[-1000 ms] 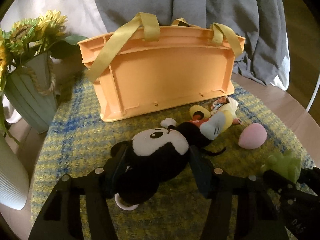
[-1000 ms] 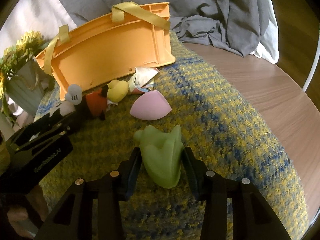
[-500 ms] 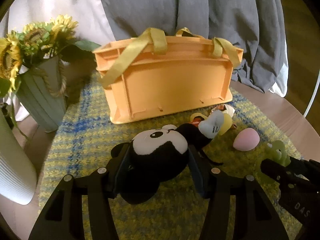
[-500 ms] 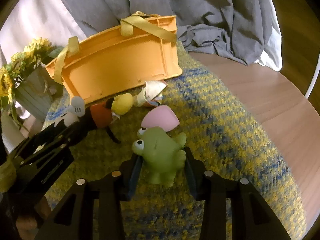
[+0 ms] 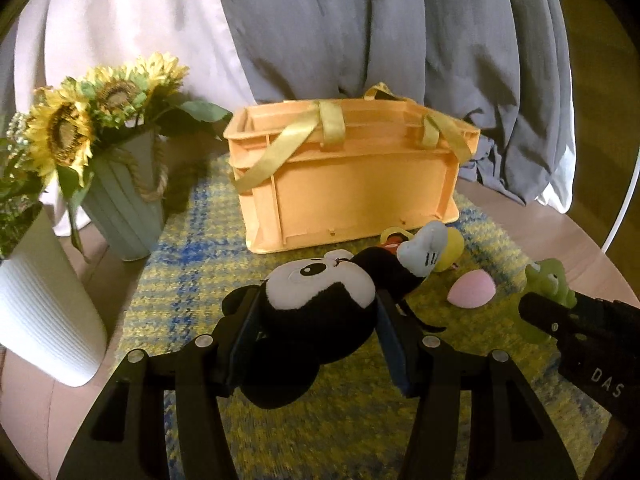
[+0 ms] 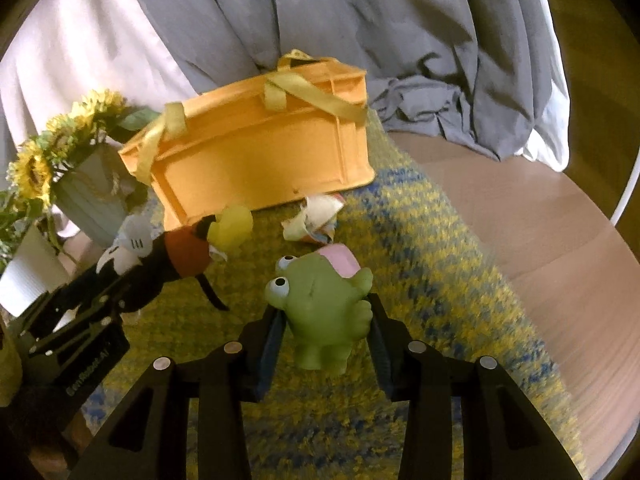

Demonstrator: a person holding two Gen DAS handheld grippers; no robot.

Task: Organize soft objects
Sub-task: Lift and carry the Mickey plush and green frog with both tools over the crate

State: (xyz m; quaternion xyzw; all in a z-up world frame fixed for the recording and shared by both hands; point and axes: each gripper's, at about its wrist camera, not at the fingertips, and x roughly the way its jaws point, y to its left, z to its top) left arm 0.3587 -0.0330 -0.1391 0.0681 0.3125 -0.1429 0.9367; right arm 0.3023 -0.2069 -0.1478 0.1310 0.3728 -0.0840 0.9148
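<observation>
My left gripper (image 5: 316, 328) is shut on the head of a black and white mouse plush (image 5: 320, 300) and holds it above the mat; the plush also shows in the right wrist view (image 6: 168, 256). My right gripper (image 6: 324, 332) is shut on a green frog toy (image 6: 320, 304) lifted off the mat; the frog also shows in the left wrist view (image 5: 550, 280). An orange basket (image 5: 352, 188) with yellow straps stands behind on the mat, also in the right wrist view (image 6: 256, 160). A pink egg-shaped soft toy (image 5: 472, 294) lies on the mat.
A yellow and blue woven mat (image 6: 420, 240) covers a round wooden table (image 6: 560, 240). A crumpled small toy (image 6: 316, 220) lies before the basket. A green vase of sunflowers (image 5: 124, 208) and a white ribbed pot (image 5: 44, 312) stand left. Grey and white cloth (image 5: 360, 32) hangs behind.
Both grippers have risen off the mat with their toys. The frog went from lying flat to hanging upright in my right gripper. The basket looks farther and lower.
</observation>
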